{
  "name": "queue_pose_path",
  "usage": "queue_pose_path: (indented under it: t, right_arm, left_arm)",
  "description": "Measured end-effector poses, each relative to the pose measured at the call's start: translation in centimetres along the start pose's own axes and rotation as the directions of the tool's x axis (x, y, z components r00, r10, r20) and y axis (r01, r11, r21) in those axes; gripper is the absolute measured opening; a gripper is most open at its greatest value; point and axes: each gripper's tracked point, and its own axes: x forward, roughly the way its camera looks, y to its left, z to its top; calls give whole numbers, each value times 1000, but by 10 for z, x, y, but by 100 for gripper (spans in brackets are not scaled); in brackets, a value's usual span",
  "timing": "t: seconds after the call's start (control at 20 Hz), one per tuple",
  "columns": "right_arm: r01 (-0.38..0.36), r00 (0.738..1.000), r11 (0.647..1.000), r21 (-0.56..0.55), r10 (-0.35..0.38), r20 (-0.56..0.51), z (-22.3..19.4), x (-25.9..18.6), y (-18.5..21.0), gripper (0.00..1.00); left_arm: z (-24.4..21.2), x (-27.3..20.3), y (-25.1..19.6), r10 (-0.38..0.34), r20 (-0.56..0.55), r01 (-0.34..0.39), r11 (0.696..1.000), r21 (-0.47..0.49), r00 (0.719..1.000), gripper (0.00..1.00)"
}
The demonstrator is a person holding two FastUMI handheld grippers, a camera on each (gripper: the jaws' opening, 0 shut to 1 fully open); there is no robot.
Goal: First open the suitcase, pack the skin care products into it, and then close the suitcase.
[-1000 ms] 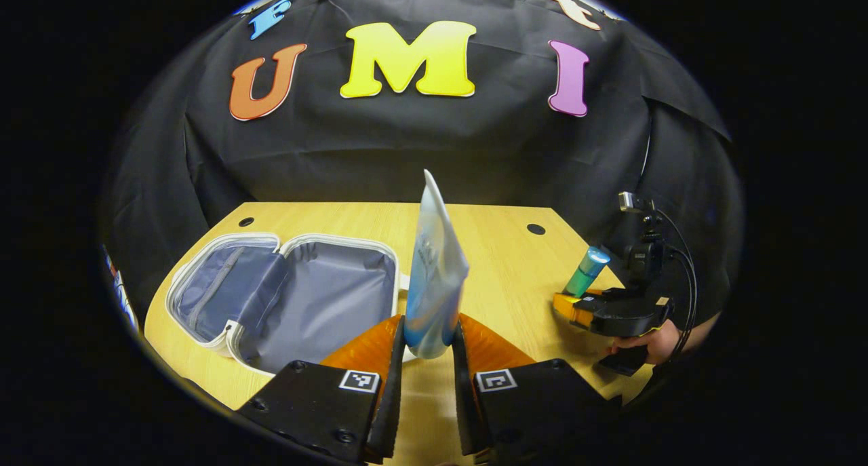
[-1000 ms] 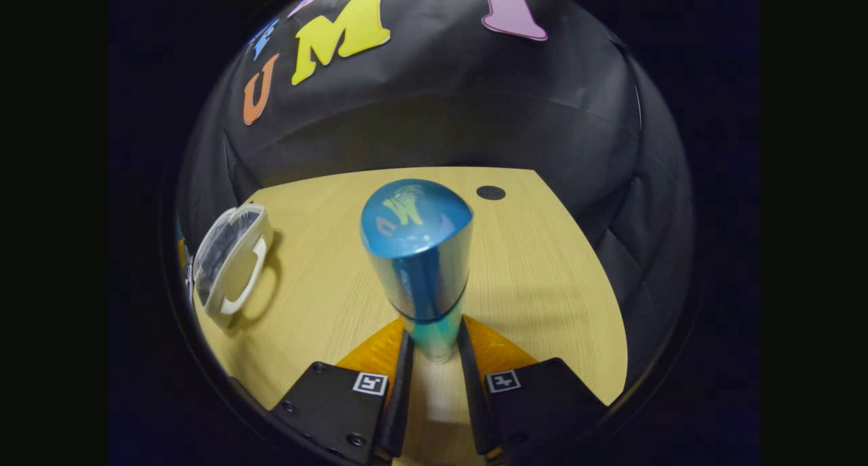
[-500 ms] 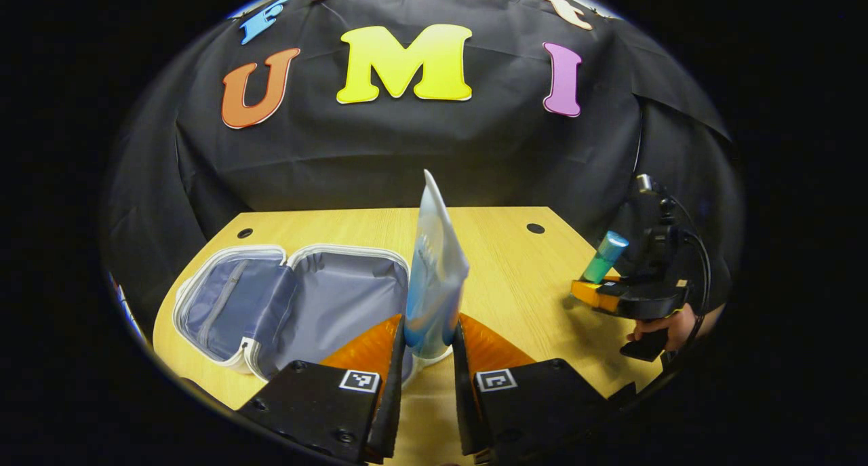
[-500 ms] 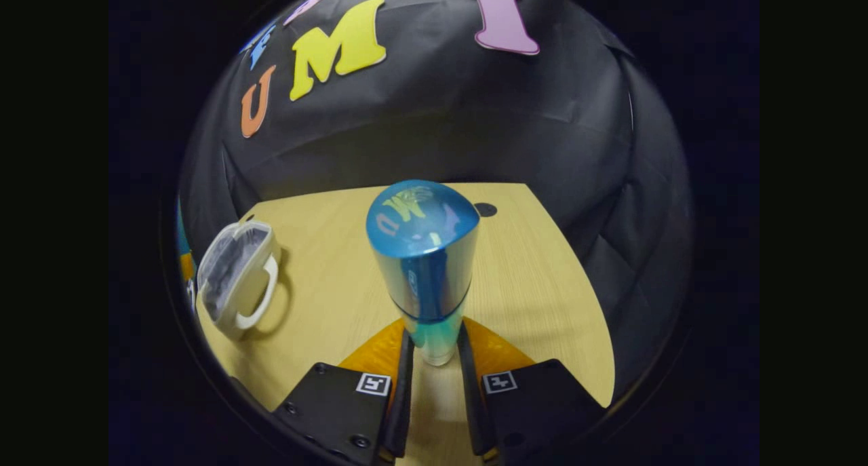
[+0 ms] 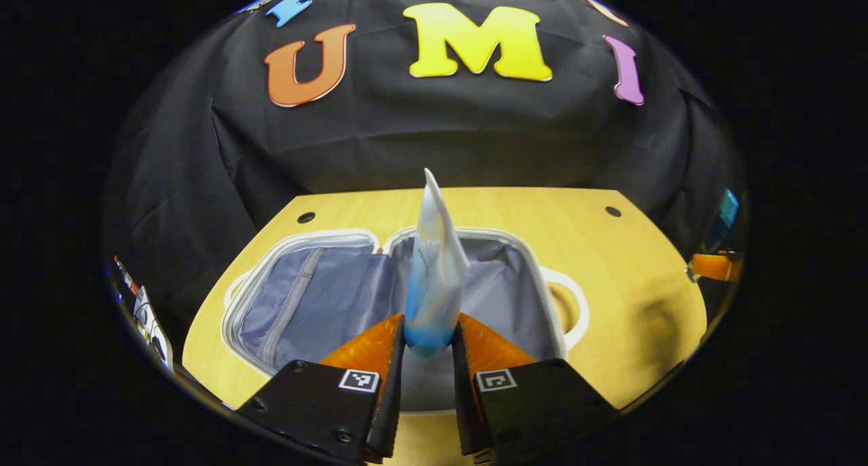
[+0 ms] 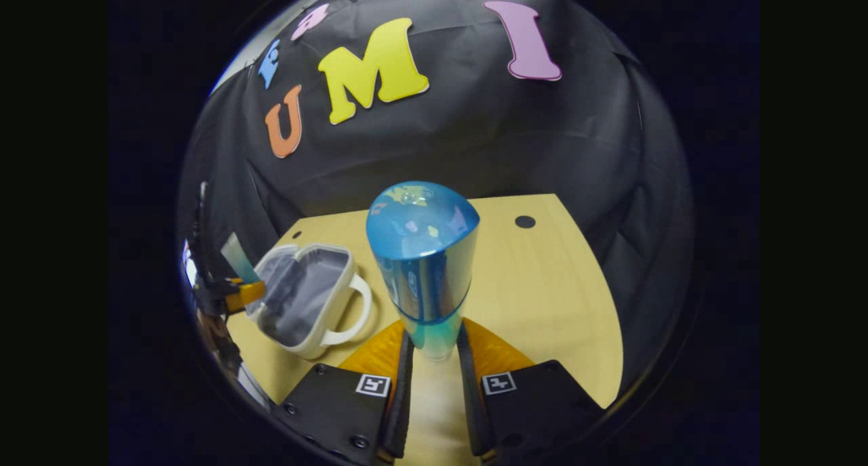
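Suitcase (image 5: 536, 276) lies open flat on the table (image 5: 630, 303). Left gripper (image 5: 428, 357) clamped on a white-blue tube (image 5: 434, 276), poised above the lining. Right gripper (image 6: 434, 357) clamped on a teal bottle (image 6: 422, 262), well apart. Best lower the tube low into the near half before letting go.

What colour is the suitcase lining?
Grey-blue fabric lining inside the white-rimmed open suitcase, clearest in the left gripper view.

Even overhead light, soft shadows, heavy fisheye edge distortion.
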Motion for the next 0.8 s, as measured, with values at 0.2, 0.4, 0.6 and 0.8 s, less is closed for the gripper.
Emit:
queue_pose_path:
  t: [0.2,0.4,0.6,0.8]
  right_arm:
    - [-55,998,998,-13,55,-35,-4,-22,29,33]
    - [-82,996,995,-52,80,-45,7,-44,37,32]
    - [-99,995,994,-47,98,-29,15,-55,41,30]
    - [-111,994,992,-57,110,-22,14,-64,35,32]
  left_arm:
    - [-36,27,20,143,-181,-137,990,46,973,38]
    - [-69,35,22,233,-375,-211,972,99,897,37]
    - [-84,42,18,302,-488,-284,952,111,819,41]
    - [-86,45,20,332,-579,-333,937,107,745,41]
